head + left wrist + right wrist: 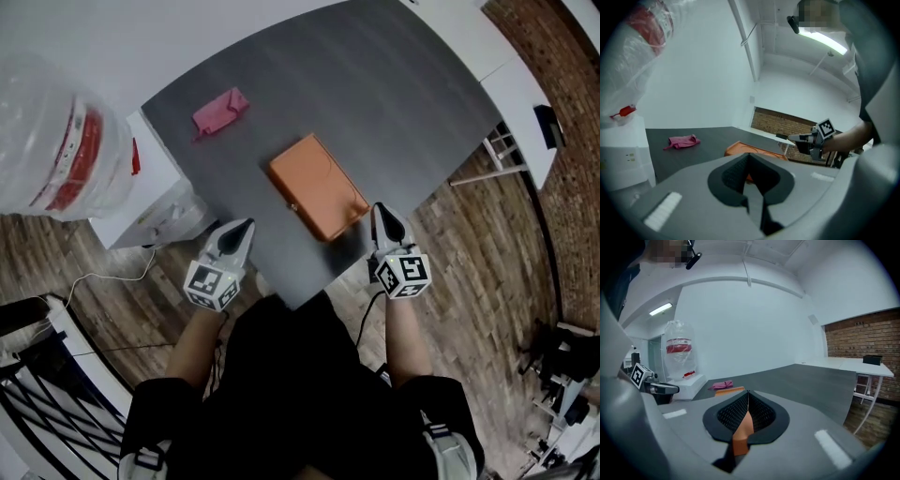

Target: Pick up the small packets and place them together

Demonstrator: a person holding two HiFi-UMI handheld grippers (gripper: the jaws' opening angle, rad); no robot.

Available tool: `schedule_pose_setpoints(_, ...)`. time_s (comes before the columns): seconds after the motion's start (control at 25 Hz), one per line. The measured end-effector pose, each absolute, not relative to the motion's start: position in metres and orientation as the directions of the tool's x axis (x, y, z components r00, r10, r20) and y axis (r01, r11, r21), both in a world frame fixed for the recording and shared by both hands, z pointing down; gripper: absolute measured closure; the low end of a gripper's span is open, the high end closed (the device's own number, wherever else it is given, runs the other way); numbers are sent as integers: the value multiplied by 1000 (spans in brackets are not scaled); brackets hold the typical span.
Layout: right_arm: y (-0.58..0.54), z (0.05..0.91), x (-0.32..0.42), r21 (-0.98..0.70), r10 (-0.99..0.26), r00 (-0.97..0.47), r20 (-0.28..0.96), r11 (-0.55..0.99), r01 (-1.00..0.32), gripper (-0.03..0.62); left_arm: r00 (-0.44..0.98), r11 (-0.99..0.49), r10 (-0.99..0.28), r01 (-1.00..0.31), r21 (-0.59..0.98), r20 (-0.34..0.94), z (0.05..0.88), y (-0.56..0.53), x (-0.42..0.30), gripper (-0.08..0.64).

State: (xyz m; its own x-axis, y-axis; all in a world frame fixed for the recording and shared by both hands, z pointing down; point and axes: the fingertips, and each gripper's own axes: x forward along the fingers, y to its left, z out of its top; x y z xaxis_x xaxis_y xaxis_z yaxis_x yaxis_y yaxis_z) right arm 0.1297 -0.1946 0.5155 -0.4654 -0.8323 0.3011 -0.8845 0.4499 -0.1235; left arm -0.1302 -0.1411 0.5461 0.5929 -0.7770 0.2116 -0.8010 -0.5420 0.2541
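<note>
- Pink packet (220,111): crumpled, lying flat at the far left of the table (375,94), alone. Well apart from both grippers.
- Orange case (319,186): flat, rounded corners, mid-table, set at an angle between the packet and the near edge. It is near the packet but not touching it. The top shows a raised rim. I cannot tell whether it is a lid or a shallow tray, and the inside cannot be seen.
- Left gripper (246,225): over the near left edge of the table, pointing toward the case. The jaws are closed tip to tip with nothing between them.
- Right gripper (377,208): just beside the case's near right corner. The jaws are closed and empty. The orange sliver in its own view is the case seen behind the tips.
- Marker cubes (211,284): black-and-white square patterns, no letters.
- Table: dark grey, matt.
- Cabinet (159,202): white, touching the table's left side.
- Bag (56,150): clear plastic, standing on the cabinet. It wraps a white drum with a red band; any print on the band is too small to read.
- Red tag (622,112): at the foot of the bag, unreadable.
- Desk (487,47): white, to the right of the table, with a brick wall (572,169) past it.
</note>
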Motion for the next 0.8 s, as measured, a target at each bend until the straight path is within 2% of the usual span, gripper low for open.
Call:
schedule_pose_setpoints(0.16,-208,540,140,-134,-814,-456,359,439,-889,555,583,-531,-772,-811,246,255,558,-145,-120,561)
schedule_pose_setpoints(0.48,-217,581,123,-206,-737,-491,464,449,-869,419,587,-539,-733,-809,232,344,588,-148,-98,561)
schedule_pose_setpoints(0.8,-218,599,110,-178,-705,-477,526,457,-872,398,611,-613,-651,-773,163,450,616,-159,-69,548)
